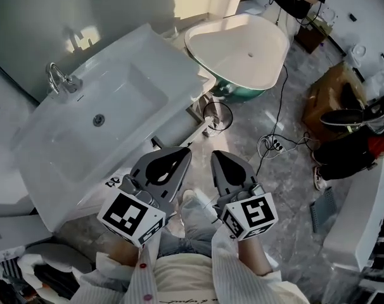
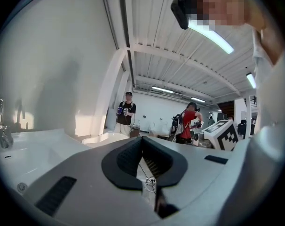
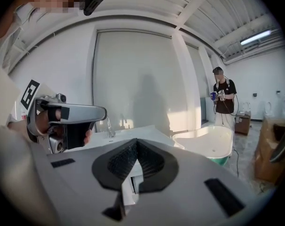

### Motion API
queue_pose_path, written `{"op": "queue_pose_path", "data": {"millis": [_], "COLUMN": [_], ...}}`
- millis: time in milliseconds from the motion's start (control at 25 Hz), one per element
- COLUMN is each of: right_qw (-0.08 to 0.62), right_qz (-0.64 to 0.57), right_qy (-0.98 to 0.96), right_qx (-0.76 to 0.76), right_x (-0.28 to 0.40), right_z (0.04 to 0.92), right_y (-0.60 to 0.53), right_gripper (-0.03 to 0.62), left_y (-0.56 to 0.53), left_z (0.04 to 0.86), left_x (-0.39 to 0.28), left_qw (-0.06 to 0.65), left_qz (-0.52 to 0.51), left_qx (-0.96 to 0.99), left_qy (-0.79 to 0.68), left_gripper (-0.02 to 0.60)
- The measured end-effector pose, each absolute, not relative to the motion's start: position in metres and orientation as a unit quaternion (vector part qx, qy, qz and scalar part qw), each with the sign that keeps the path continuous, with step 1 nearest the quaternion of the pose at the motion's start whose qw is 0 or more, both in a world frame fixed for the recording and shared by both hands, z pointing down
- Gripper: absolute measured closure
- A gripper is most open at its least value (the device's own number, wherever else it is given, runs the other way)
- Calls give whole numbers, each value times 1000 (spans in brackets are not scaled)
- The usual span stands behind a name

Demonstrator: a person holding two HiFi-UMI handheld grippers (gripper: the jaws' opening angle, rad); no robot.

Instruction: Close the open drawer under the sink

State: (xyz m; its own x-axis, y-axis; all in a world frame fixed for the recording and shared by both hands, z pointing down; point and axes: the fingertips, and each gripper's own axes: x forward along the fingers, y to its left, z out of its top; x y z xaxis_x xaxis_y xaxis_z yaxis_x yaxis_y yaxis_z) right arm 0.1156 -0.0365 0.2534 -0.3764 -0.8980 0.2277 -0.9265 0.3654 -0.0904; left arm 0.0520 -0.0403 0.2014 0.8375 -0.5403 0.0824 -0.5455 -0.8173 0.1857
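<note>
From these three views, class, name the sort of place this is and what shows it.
Likely a bathroom-fixture showroom or warehouse: a white sink, a freestanding bathtub, and a high ribbed ceiling with strip lights.

The sink (image 1: 138,52) is standing at the left, with the faucet (image 1: 60,80) sitting on its far left edge. The drawer (image 1: 178,130) is sticking out from under the sink's right edge. The bathtub (image 1: 233,49) is standing on the floor (image 1: 287,189) behind and to the right, with a small fan (image 1: 217,116) sitting between them. The left tongs (image 1: 182,151) and right tongs (image 1: 218,154) are hovering side by side just before the drawer.
</note>
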Motion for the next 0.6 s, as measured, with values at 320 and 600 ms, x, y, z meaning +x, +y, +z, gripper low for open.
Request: {"op": "queue_pose_path", "data": {"millis": [320,600], "right_qw": [81,92], "right_qz": [99,115], "right_qy": [-852,-859], "right_qx": [508,490], "right_x": [143,147], "right_z": [253,269], "right_y": [-94,-114], "right_gripper": [583,583], "left_y": [-88,-106], "left_z": [210,225], "left_x": [80,85], "left_qw": [113,126], "left_qz": [21,32], "left_qx": [936,928], "left_qy": [-334,-351], "left_gripper": [566,566]}}
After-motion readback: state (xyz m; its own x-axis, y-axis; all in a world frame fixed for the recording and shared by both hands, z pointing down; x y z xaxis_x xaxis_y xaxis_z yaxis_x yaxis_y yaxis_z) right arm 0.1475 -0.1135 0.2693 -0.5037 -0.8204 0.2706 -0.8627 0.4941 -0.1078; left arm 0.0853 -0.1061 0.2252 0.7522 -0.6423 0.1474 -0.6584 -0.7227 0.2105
